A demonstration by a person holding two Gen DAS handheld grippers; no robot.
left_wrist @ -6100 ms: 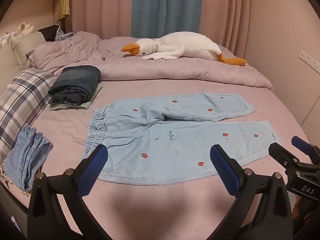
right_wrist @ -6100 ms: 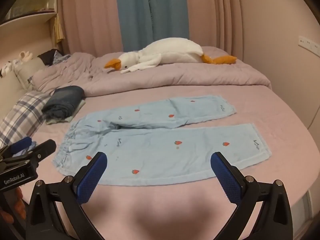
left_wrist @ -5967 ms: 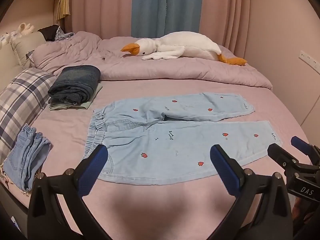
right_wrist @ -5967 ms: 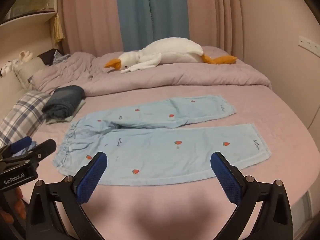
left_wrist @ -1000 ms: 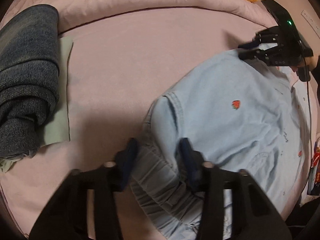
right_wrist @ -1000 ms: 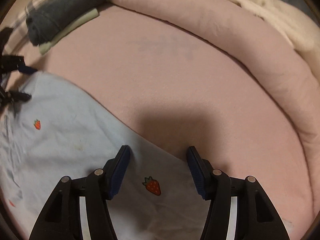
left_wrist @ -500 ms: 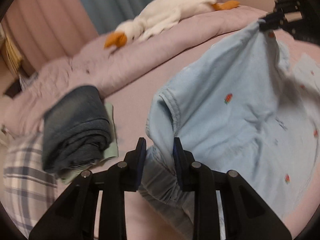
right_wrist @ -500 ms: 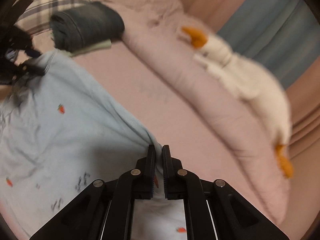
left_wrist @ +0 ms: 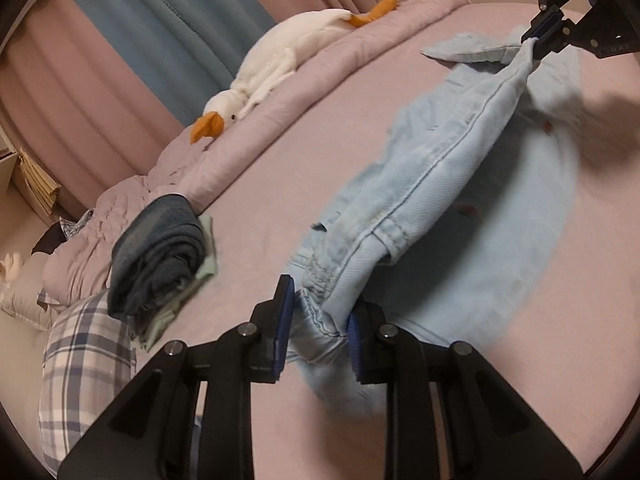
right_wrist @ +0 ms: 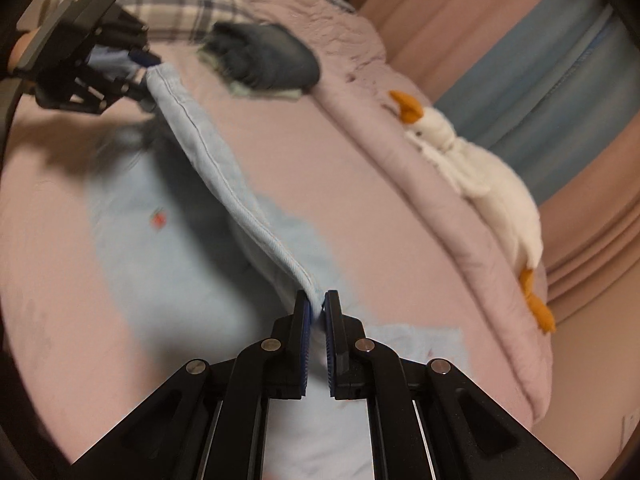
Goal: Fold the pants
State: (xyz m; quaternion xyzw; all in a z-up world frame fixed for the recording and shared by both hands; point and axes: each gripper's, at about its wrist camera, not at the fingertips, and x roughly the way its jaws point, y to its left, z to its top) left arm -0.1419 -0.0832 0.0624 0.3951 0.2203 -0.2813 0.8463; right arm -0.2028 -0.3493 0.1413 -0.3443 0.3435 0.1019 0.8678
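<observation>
Light blue pants [left_wrist: 432, 184] with small red strawberries hang stretched between my two grippers above the pink bed. My left gripper [left_wrist: 318, 322] is shut on the gathered waistband end. My right gripper [right_wrist: 316, 312] is shut on the seamed edge of a leg [right_wrist: 224, 160]. The right gripper also shows at the top right of the left wrist view [left_wrist: 538, 42], and the left gripper at the top left of the right wrist view [right_wrist: 140, 72]. The lower layer of the pants [right_wrist: 168, 264] lies on the sheet beneath.
A folded stack of dark jeans [left_wrist: 160, 248] lies on the bed near a plaid pillow [left_wrist: 84, 356]. A white goose plush [left_wrist: 280, 64] rests on the rolled pink duvet [right_wrist: 420, 176] at the far side. Curtains hang behind.
Both grippers have lifted the gripped edge of the pants higher and pulled it taut between them. The cloth has swung up off the sheet.
</observation>
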